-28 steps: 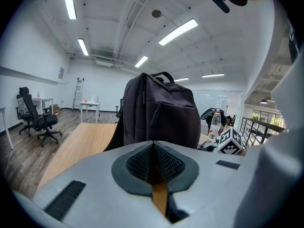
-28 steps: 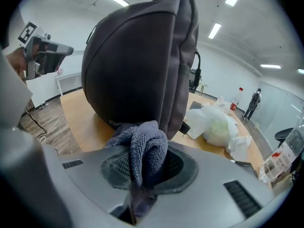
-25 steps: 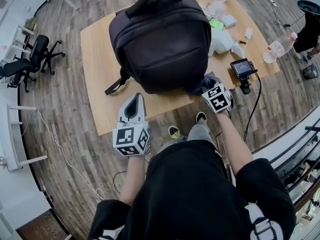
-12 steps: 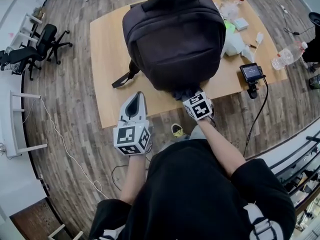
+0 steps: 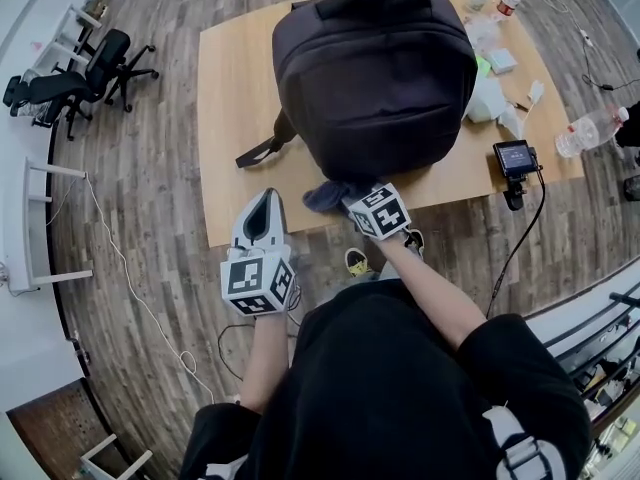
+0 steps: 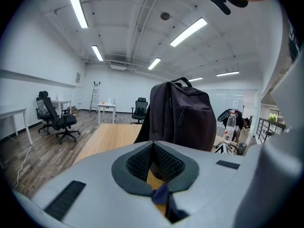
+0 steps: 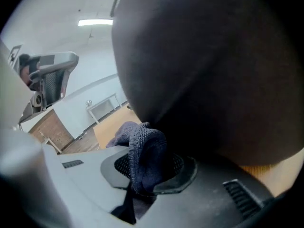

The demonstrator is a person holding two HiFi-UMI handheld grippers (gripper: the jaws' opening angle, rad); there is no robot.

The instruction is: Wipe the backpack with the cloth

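A black backpack (image 5: 375, 78) stands upright on the wooden table (image 5: 230, 118); it also shows ahead in the left gripper view as the backpack (image 6: 183, 115) and fills the right gripper view as the backpack (image 7: 209, 65). My right gripper (image 5: 345, 196) is shut on a dark blue cloth (image 5: 325, 195), pressed at the bag's near bottom edge. The cloth (image 7: 145, 156) bulges out between the jaws. My left gripper (image 5: 262, 216) is shut and empty, held off the table's near edge, left of the bag.
At the table's right side lie a small camera on a stand (image 5: 516, 160), a plastic water bottle (image 5: 590, 130), crumpled white tissues (image 5: 492, 98) and small items. An office chair (image 5: 70, 78) stands on the floor at left. A strap (image 5: 262, 148) trails off the bag's left.
My right gripper has slid left along the backpack's bottom edge with the cloth, from its right corner toward the left. The left gripper has shifted a little.
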